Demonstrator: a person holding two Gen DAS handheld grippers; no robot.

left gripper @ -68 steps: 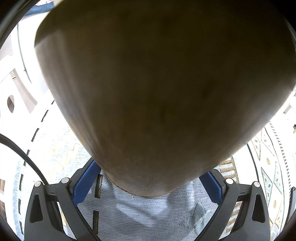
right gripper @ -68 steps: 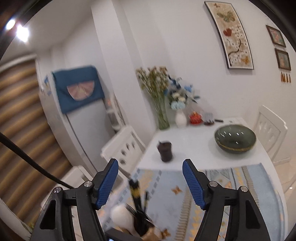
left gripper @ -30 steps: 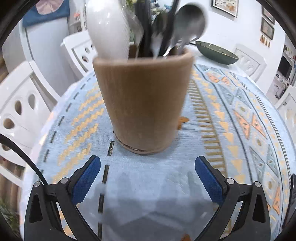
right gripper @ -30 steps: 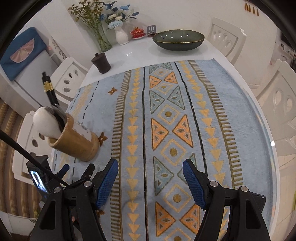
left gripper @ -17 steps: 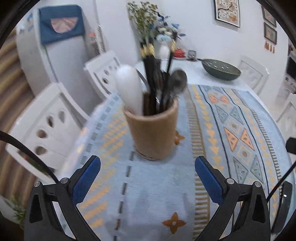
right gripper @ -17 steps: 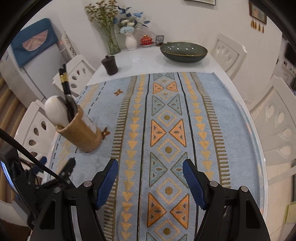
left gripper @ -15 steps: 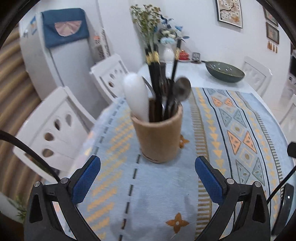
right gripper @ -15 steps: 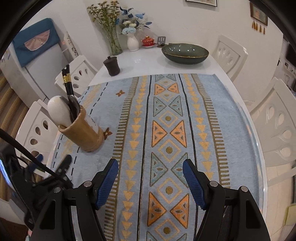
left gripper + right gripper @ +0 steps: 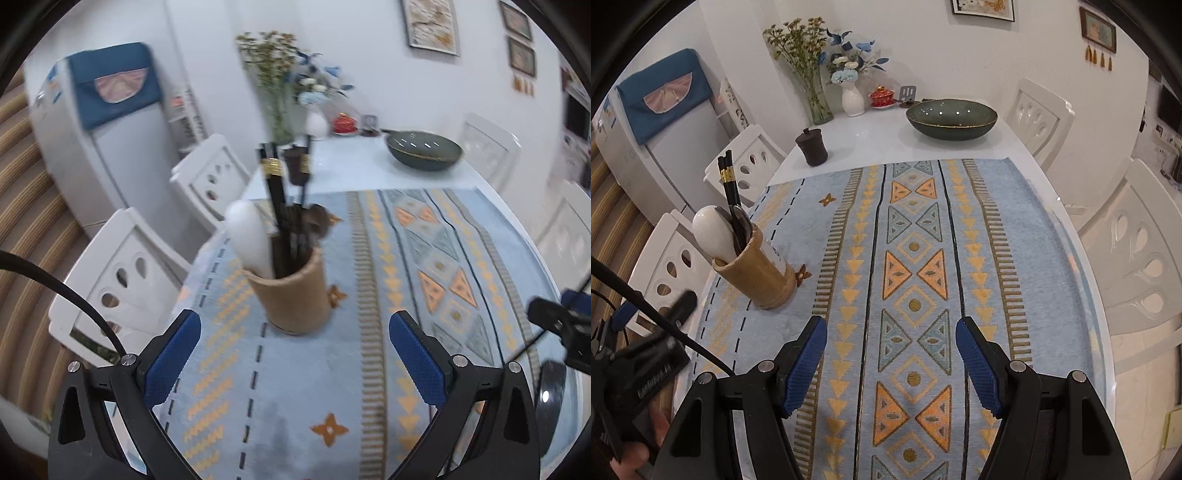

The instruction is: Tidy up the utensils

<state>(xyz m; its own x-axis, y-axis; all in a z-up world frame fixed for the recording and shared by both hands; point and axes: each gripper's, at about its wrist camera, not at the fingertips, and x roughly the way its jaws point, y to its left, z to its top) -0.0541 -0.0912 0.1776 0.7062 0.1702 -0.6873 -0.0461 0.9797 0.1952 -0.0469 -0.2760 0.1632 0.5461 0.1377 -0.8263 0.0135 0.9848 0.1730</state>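
Observation:
A tan wooden utensil holder (image 9: 293, 295) (image 9: 757, 275) stands upright on the blue patterned cloth (image 9: 369, 332) (image 9: 916, 280) near its left edge. It holds a white spoon (image 9: 249, 240) (image 9: 713, 234), black chopsticks (image 9: 275, 188) (image 9: 729, 184) and metal utensils. My left gripper (image 9: 295, 354) hangs open above the cloth, short of the holder, nothing between its fingers. My right gripper (image 9: 892, 363) is open over the middle of the cloth, empty. The left gripper also shows at the lower left of the right wrist view, with a hand on it.
A dark green bowl (image 9: 951, 120), a small dark lidded cup (image 9: 812, 147), flower vases (image 9: 853, 99) and a red dish (image 9: 882, 98) stand on the bare white table (image 9: 871, 140) beyond the cloth. White chairs (image 9: 1039, 118) surround the table.
My left gripper has pulled back and risen away from the holder, which now looks smaller and stands free. My right gripper has drawn back slightly, staying open.

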